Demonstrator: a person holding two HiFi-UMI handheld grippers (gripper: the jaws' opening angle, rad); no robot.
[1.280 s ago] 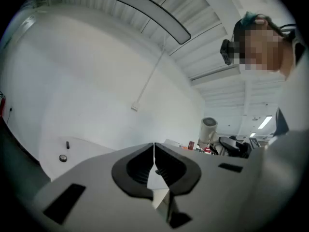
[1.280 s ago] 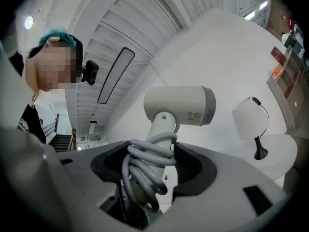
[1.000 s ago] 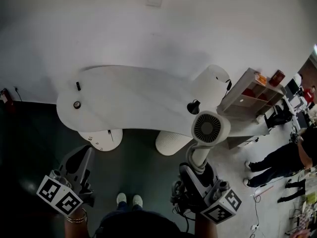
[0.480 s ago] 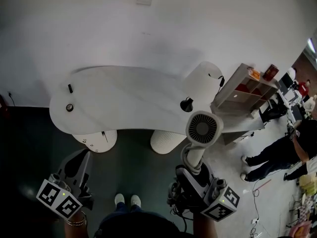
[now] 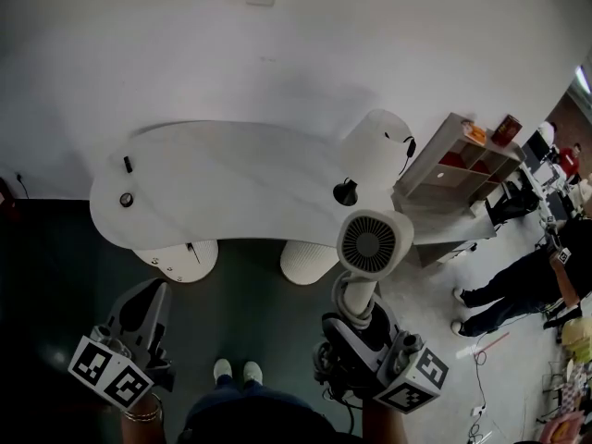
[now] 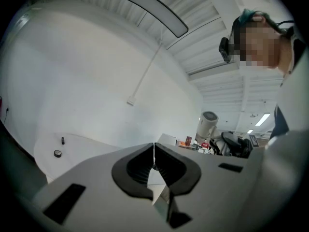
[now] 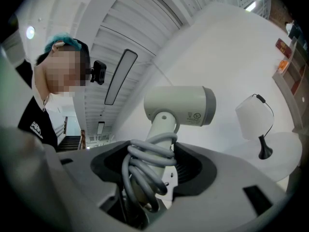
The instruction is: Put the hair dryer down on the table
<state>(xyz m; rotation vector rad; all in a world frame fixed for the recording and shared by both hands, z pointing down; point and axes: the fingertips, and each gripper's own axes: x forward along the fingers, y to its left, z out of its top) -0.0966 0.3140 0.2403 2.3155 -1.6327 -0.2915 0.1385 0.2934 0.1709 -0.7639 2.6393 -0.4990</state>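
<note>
A white hair dryer with a round grille stands upright in my right gripper, which is shut on its cord-wrapped handle. In the right gripper view the hair dryer rises from between the jaws, its grey cord coiled round the handle. It hangs over the floor just off the near right edge of the white curved table. My left gripper is low at the left, away from the table; its jaws are shut with nothing in them, as the left gripper view shows.
On the table stand a white lamp with a black foot, a small black roll and a small black item at the far left. A wooden shelf is at the right. People stand at the right on the floor.
The hair dryer and my right gripper have drifted a little left and towards the table's edge. The left gripper has barely moved.
</note>
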